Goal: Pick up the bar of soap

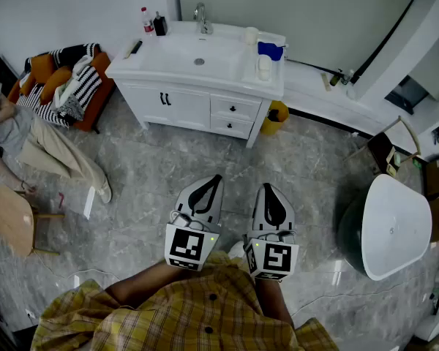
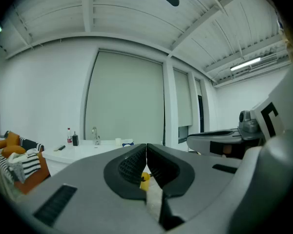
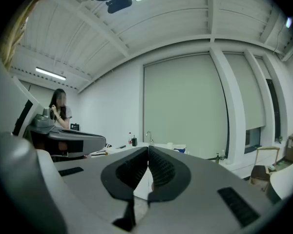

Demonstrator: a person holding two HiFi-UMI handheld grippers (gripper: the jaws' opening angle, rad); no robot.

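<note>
**Head view**
- Left tongs (image 1: 214, 183): you hold them low and near, just over your checked shirt. The jaws are together and nothing is in them.
- Right tongs (image 1: 268, 190): just beside the left pair, also closed and empty.
- Tabletop (image 1: 150, 58): a white vanity top, far across the marble floor and well apart from both tongs. It carries a basin (image 1: 199, 55), a tap (image 1: 201, 17) and two bottles (image 1: 148, 20) at the far left.
- Bar of soap: too small to make out for sure. Two small white items (image 1: 264, 66) sit beside a blue item (image 1: 271, 50) at the tabletop's right end, and the soap is probably among these.

**Left gripper view**
- Left tongs (image 2: 146, 149): the tips meet and hold nothing. The tabletop (image 2: 83, 151) shows far off to the left.

**Right gripper view**
- Right tongs (image 3: 148, 152): shut tip to tip and empty. A person (image 3: 59, 110) stands at the far left.

**Handling, by judgement**
- Expect a bar of soap to be light, rigid and slick, more so if it is wet.
- It may skate on the glazed top.
- Take it across its narrow width at the middle, pads flat, with a firm but not crushing squeeze.
</note>
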